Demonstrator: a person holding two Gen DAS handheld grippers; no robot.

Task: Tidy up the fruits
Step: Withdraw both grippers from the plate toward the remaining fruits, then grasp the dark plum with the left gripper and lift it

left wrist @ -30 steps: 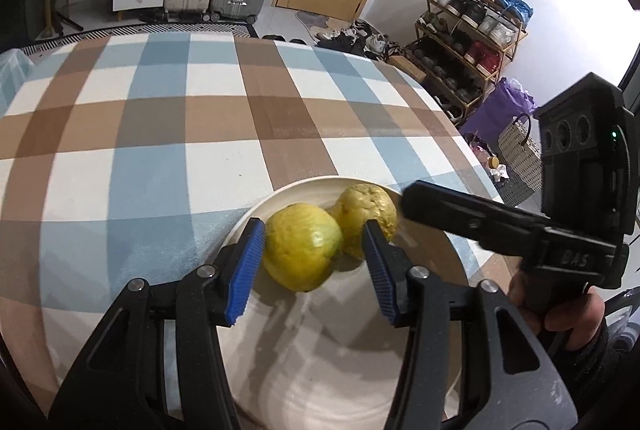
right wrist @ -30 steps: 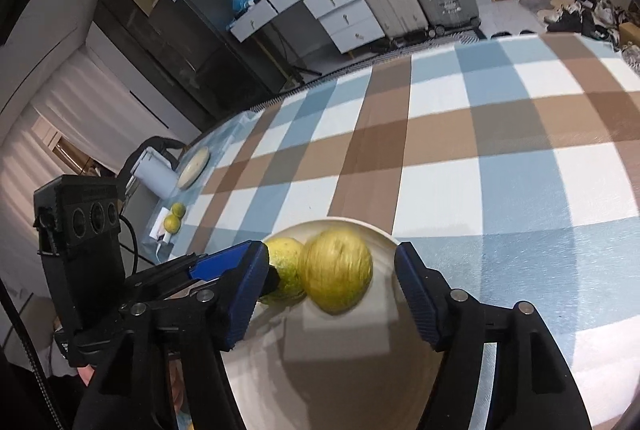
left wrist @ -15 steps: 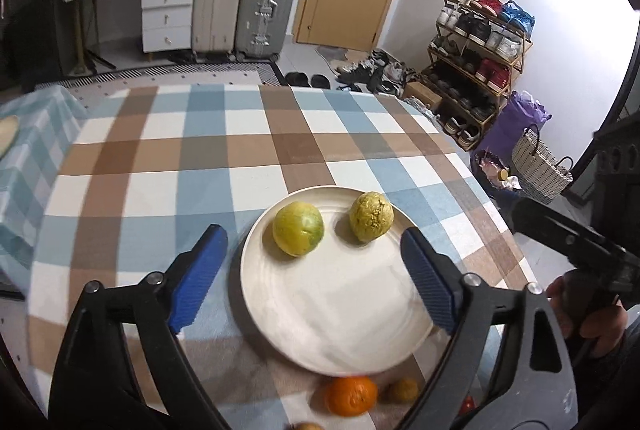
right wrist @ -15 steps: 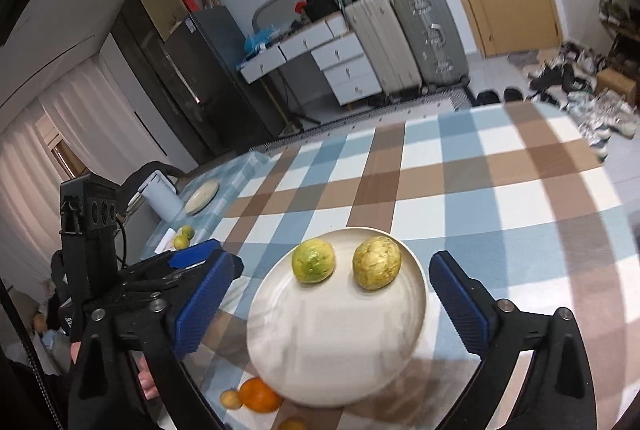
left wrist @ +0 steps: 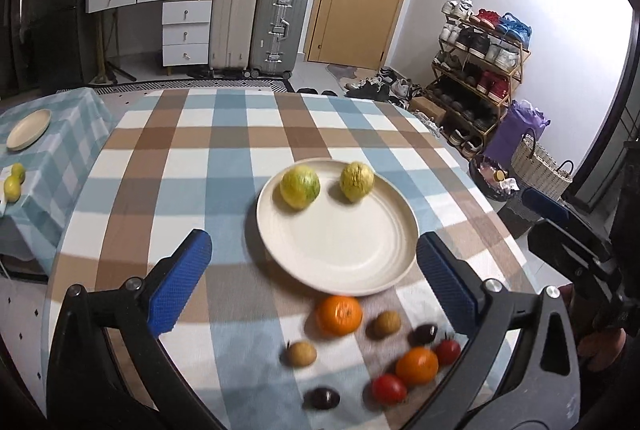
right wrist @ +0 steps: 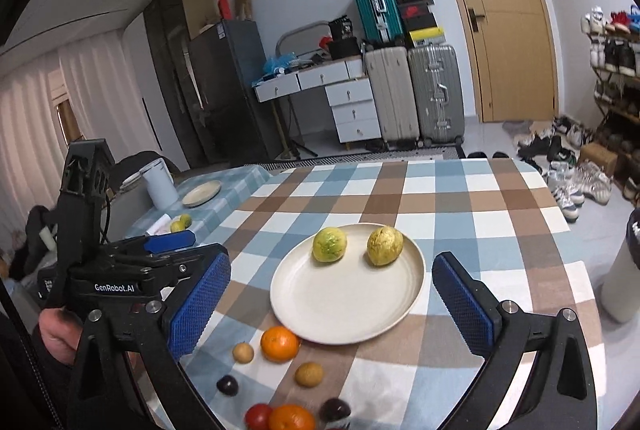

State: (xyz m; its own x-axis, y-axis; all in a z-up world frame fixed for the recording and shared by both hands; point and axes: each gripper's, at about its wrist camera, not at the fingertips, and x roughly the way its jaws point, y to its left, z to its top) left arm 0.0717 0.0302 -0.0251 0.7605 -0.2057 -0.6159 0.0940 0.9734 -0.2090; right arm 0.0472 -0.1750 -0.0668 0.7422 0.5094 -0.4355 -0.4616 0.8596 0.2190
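Note:
A cream plate (left wrist: 340,250) (right wrist: 344,314) on the checked tablecloth holds a yellow-green fruit (left wrist: 300,187) (right wrist: 329,245) and a wrinkled yellow fruit (left wrist: 357,180) (right wrist: 384,245) at its far side. In front of the plate lie loose fruits: two oranges (left wrist: 339,314) (left wrist: 417,365), small brown fruits (left wrist: 387,324), red tomatoes (left wrist: 389,388) and dark fruits (left wrist: 321,398). My left gripper (left wrist: 312,282) is open and empty, raised above the plate's near side. My right gripper (right wrist: 330,298) is open and empty, also raised over the plate.
A side table at the left holds a small plate (left wrist: 28,129) and two lemons (left wrist: 14,181). A white cylinder (right wrist: 620,282) stands at the table's right edge. Suitcases (left wrist: 256,25), drawers, a shoe rack (left wrist: 480,69) and a basket stand beyond the table.
Both grippers let go of the two yellow fruits on the plate, opened wide and pulled back and up. The loose fruits in front of the plate came into view.

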